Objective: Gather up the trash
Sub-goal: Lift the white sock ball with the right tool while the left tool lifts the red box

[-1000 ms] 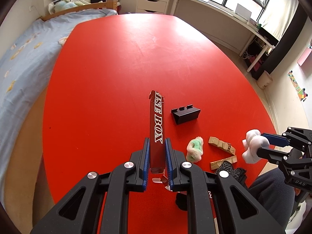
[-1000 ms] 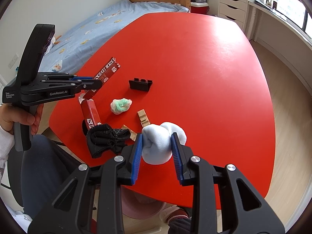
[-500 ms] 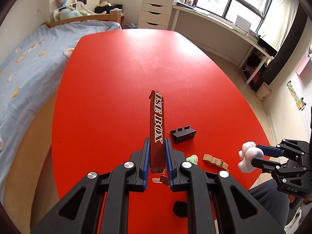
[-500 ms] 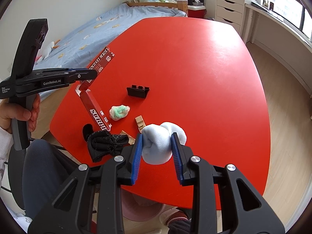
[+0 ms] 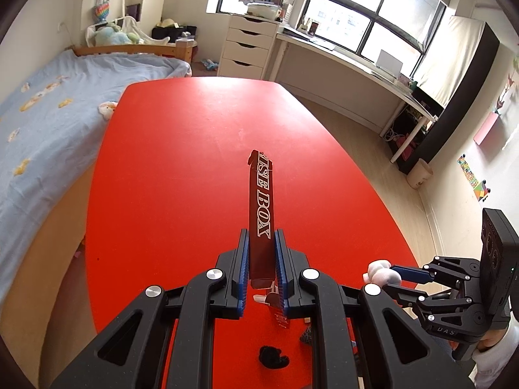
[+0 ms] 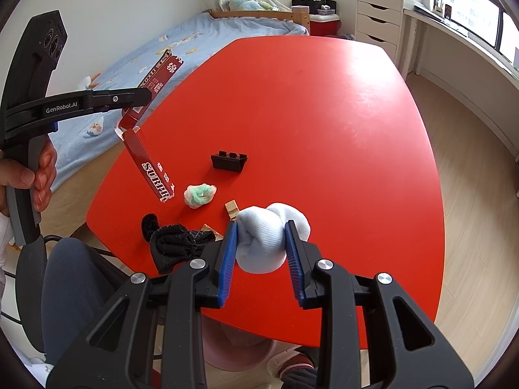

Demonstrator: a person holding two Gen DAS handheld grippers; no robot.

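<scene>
left tool (image 5: 262, 253): closed on a red box strip (image 5: 260, 214), flattened card printed in white letters; it is held in the air above the near left part of the bench (image 6: 324, 113), one end sticking forward past the fingers, the other folded down below them.
right tool (image 6: 261, 253): clamped on a white wad (image 6: 269, 236), seemingly cloth or tissue, held over the near edge of the bench.
bench, near edge: a black cloth bundle (image 6: 176, 243), with a small black blot (image 6: 150, 223) just beside it.
bench, inward from the near edge: a green-and-white crumpled ball (image 6: 199, 194), a tan scrap (image 6: 232, 209) near it, a black plastic piece (image 6: 228, 162) further in.
</scene>
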